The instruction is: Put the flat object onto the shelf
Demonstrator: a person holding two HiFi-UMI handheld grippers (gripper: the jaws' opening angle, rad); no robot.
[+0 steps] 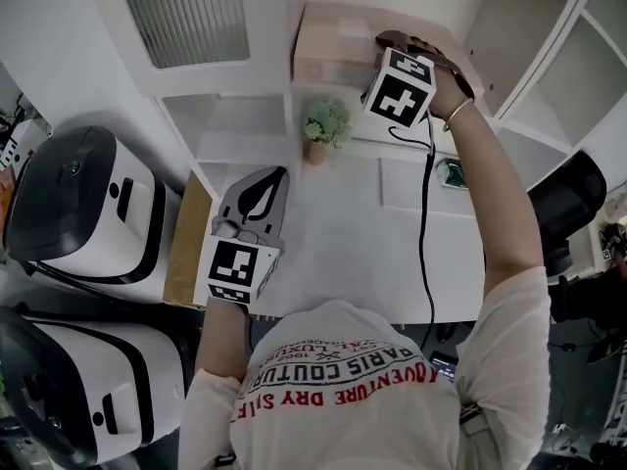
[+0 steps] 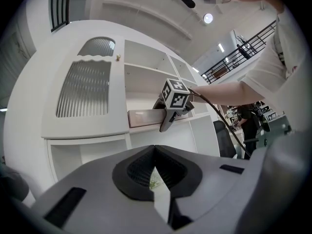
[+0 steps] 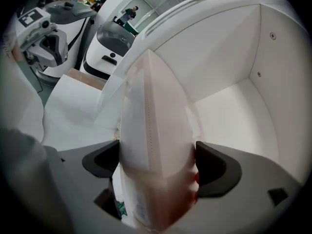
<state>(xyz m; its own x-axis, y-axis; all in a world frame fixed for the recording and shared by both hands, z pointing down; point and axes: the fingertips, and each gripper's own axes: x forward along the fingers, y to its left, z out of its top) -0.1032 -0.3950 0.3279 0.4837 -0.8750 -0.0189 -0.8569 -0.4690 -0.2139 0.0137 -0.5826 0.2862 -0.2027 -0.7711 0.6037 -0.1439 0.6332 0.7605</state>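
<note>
We see the flat object (image 3: 156, 126) wrapped in thin, soft plastic film. It is pale pink with a slight sheen, and a perforated line runs along it. The shelf (image 3: 234, 116) around it is smooth white board with a matt, painted look. The right hand-held gripper (image 3: 156, 165) and the left hand-held gripper (image 2: 155, 152) are matt grey plastic. Their pads (image 2: 136, 172) are black, and the left ones are finely ribbed. The cabinet door (image 2: 83, 89) carries ribbed translucent glass. Beside the smooth white worktop (image 1: 343, 233) runs a strip (image 1: 186, 243) that looks like bare wood, and the machines (image 1: 78, 204) are glossy plastic, white and black. The shirt (image 1: 353, 390) is soft cloth with a red print.
</note>
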